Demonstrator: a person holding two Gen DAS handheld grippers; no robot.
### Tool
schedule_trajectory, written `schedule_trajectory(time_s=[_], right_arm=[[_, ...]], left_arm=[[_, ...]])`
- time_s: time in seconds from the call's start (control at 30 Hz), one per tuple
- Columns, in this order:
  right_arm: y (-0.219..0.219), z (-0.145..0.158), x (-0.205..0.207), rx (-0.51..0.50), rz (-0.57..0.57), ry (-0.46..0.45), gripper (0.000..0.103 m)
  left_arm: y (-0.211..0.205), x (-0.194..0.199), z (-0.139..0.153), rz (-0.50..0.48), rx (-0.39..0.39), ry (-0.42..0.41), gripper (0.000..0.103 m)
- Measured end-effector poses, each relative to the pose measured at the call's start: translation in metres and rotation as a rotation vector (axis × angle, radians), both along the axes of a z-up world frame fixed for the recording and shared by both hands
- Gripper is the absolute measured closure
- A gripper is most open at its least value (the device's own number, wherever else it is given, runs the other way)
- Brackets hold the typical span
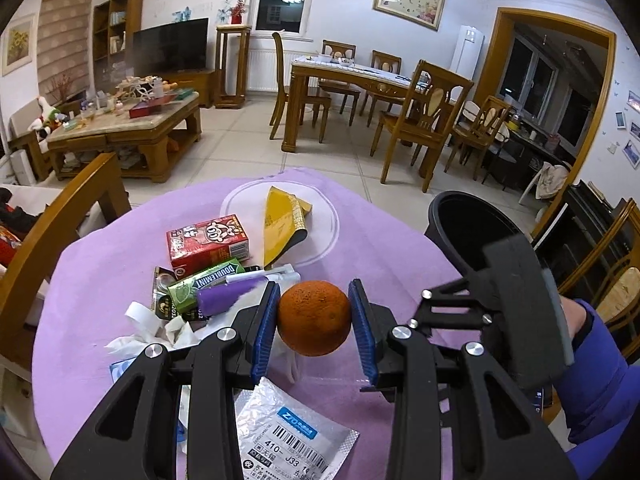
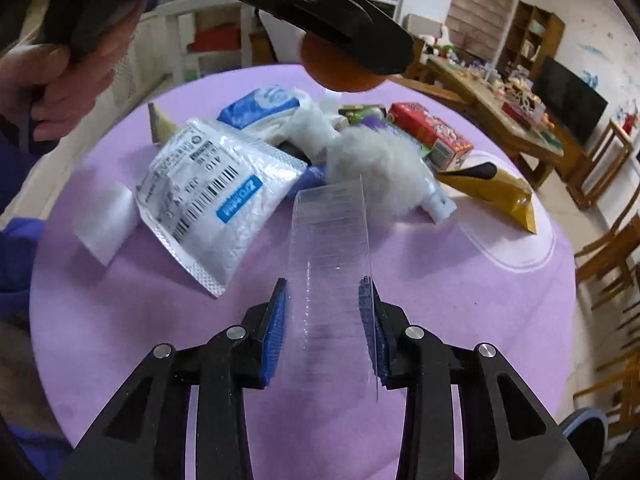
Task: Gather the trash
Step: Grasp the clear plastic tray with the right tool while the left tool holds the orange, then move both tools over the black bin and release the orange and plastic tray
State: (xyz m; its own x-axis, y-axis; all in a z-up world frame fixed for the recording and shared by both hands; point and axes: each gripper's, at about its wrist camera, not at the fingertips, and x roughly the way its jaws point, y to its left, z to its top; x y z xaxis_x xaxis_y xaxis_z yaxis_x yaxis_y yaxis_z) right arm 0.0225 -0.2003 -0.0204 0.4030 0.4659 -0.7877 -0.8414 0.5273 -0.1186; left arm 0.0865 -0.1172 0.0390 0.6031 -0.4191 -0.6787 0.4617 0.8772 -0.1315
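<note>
My left gripper [image 1: 315, 314] is shut on an orange [image 1: 315, 318], held a little above the purple-covered round table [image 1: 100, 280]. Trash is heaped beyond it: a red drink carton [image 1: 208, 244], a green gum pack [image 1: 208, 284], a yellow wrapper [image 1: 282, 220], crumpled tissue [image 1: 160, 330] and a white courier bag [image 1: 288, 436]. A black bin [image 1: 468, 228] stands open at the table's right edge. In the right wrist view my right gripper [image 2: 324, 308] is shut on a clear plastic strip [image 2: 332, 248] that fills the gap between its blue pads. The orange [image 2: 340, 76] hangs above the heap there.
A white fluffy wad [image 2: 376, 168], a blue-and-white packet [image 2: 264, 104] and a white paper slip [image 2: 104, 224] also lie on the cloth. Wooden chairs [image 1: 52, 232] stand around the table. A dining set [image 1: 380, 92] and a coffee table [image 1: 124, 128] are farther off. A hand in a blue sleeve [image 1: 596, 360] is at right.
</note>
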Motion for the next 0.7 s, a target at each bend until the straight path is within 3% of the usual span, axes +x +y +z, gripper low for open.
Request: schedule_trajectory(time_s=[0.03, 0.1, 0.3, 0.5, 0.6, 0.7], right_arm=[[-0.006, 0.004, -0.003, 0.031, -0.013, 0.000, 0.073], [-0.028, 0.014, -0.009, 0.101, -0.071, -0.002, 0.096], [-0.120, 0.035, -0.027, 0.374, -0.254, 0.063, 0.096], [-0.235, 0.045, -0.042, 0.684, -0.526, 0.106, 0.096], [-0.280, 0.044, -0.046, 0.753, -0.638, 0.091, 0.096], [-0.298, 0.040, -0.051, 0.779, -0.650, 0.099, 0.096]], left_arm=[[0.000, 0.001, 0.000, -0.003, 0.000, -0.002, 0.067], [-0.006, 0.001, 0.001, -0.014, 0.000, -0.008, 0.067], [-0.046, 0.008, 0.004, -0.086, -0.015, -0.011, 0.067], [-0.122, 0.014, 0.003, -0.204, -0.020, 0.007, 0.067], [-0.159, 0.014, -0.002, -0.257, -0.011, 0.017, 0.067], [-0.194, 0.017, -0.009, -0.294, 0.008, 0.028, 0.067]])
